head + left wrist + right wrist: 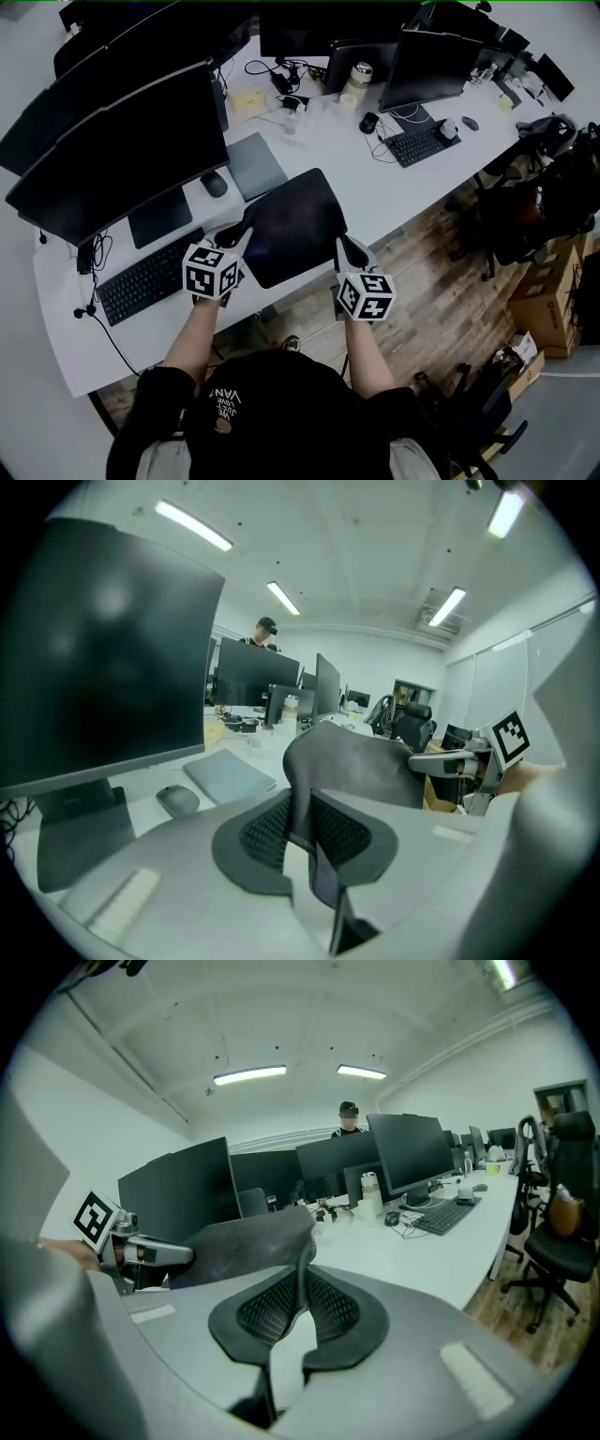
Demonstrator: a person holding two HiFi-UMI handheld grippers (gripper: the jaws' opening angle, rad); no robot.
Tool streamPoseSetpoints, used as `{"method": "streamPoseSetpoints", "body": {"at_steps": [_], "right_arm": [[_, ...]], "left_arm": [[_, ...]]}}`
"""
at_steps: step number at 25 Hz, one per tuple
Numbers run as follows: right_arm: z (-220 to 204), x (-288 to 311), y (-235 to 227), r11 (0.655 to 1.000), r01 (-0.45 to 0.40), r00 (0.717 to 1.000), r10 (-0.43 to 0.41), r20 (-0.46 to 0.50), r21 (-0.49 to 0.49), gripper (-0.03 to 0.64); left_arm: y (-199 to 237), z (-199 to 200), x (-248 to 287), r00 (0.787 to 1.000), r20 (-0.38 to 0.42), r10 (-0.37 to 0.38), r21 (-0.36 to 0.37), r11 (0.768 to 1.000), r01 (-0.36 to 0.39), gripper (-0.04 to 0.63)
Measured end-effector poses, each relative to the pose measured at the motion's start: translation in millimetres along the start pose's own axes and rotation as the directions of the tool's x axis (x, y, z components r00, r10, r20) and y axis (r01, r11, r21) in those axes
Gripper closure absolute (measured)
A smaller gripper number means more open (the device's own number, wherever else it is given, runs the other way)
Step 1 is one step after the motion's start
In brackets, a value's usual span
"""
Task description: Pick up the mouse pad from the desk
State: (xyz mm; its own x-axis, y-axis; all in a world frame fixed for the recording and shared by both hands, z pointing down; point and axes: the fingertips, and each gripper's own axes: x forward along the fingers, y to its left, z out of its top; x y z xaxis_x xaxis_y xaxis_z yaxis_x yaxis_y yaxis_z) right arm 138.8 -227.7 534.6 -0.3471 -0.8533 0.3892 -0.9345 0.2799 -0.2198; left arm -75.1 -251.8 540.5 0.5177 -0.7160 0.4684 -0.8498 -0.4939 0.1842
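Observation:
The black mouse pad (291,225) hangs above the white desk (394,202), held at its two near corners. My left gripper (241,238) is shut on the pad's left corner, and my right gripper (344,249) is shut on its right corner. In the left gripper view the pad (361,761) rises dark and curved from between the jaws of the left gripper (302,834), with the other gripper showing at the far right. The right gripper view shows the pad (246,1241) pinched in the right gripper (298,1305) and sagging toward the left.
Dark monitors (122,141) line the desk's left side, with a keyboard (150,277), a mouse (214,184) and a grey notebook (255,166) near them. A second keyboard (420,143) lies at the back right. Office chairs (525,206) stand on the wooden floor. A person (266,632) stands beyond the monitors.

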Motion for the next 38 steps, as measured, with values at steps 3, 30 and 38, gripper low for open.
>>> {"method": "streamPoseSetpoints", "body": {"at_steps": [3, 30, 38], "right_arm": [[10, -15, 3, 1.000, -0.018, 0.999, 0.018, 0.038, -0.009, 0.581], [16, -114, 17, 0.994, -0.102, 0.982, 0.105, 0.155, -0.030, 0.581], [5, -119, 17, 0.994, -0.103, 0.985, 0.105, 0.138, -0.023, 0.581]], "left_arm": [[-9, 9, -12, 0.999, 0.034, 0.003, 0.007, 1.000, -0.003, 0.540], [-77, 18, -80, 0.989, 0.144, 0.044, 0.096, 0.994, -0.059, 0.543], [-84, 10, -83, 0.990, 0.134, 0.047, 0.091, 0.994, -0.060, 0.544]]}}
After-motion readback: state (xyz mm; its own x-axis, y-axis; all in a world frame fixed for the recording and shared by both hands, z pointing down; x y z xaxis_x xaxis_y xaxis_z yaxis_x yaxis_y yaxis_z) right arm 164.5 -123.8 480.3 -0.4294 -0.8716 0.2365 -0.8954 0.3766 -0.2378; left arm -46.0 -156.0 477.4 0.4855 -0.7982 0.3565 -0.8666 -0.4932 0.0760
